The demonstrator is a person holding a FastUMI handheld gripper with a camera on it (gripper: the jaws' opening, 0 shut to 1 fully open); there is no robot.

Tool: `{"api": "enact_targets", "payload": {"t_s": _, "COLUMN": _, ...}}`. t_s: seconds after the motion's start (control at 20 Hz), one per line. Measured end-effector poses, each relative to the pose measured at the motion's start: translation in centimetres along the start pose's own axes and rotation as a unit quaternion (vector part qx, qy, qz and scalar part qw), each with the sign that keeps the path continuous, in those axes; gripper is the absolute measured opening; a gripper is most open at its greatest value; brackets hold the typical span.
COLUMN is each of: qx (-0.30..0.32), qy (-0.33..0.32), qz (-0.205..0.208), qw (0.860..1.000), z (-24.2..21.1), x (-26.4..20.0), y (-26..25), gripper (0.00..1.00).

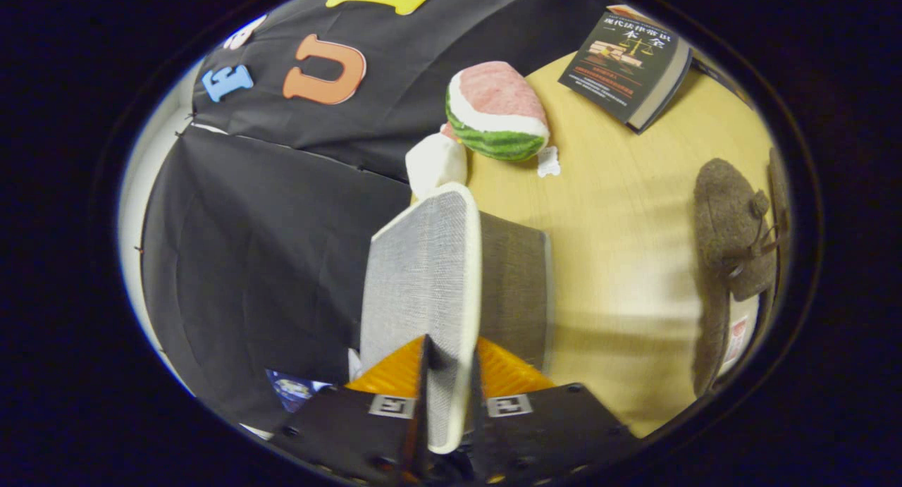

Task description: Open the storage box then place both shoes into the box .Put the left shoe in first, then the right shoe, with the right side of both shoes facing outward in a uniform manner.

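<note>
As I look along the tongs (449, 395), both fingers press the woven grey, white-edged lid (423, 290) of the storage box (514, 290), tilted up between them. Beyond, on the pale wooden worktop (620, 212), lie a fuzzy brown shoe (733, 240), a plush watermelon slice (497, 110) and a book (631, 64).

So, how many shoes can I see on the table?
2. One brown shoe lies on the table beside the box; the second shoe is a sliver just behind it, mostly hidden. The jaws grip the box lid.
</note>
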State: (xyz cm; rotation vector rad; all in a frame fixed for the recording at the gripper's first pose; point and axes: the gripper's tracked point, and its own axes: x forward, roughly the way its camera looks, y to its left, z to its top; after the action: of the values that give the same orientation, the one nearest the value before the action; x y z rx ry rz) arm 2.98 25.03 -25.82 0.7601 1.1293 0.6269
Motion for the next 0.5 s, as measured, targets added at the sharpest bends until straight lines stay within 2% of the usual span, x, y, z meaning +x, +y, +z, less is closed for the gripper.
{"api": "enact_targets", "payload": {"t_s": 0.1, "qx": -0.032, "qy": 0.005, "qz": -0.012, "qw": 0.999, "z": 0.0, "x": 0.6, "y": 0.3, "gripper": 0.03}}
{"api": "enact_targets", "payload": {"t_s": 0.2, "qx": -0.051, "qy": 0.001, "qz": -0.032, "qw": 0.998, "z": -0.1, "x": 0.2, "y": 0.8, "gripper": 0.01}}
{"api": "enact_targets", "payload": {"t_s": 0.35, "qx": -0.035, "qy": 0.005, "qz": -0.025, "qw": 0.999, "z": -0.2, "x": -0.7, "y": 3.0, "gripper": 0.01}}
{"api": "enact_targets", "payload": {"t_s": 0.5, "qx": -0.046, "qy": 0.004, "qz": -0.025, "qw": 0.999, "z": 0.2, "x": -1.9, "y": 6.2, "gripper": 0.01}}
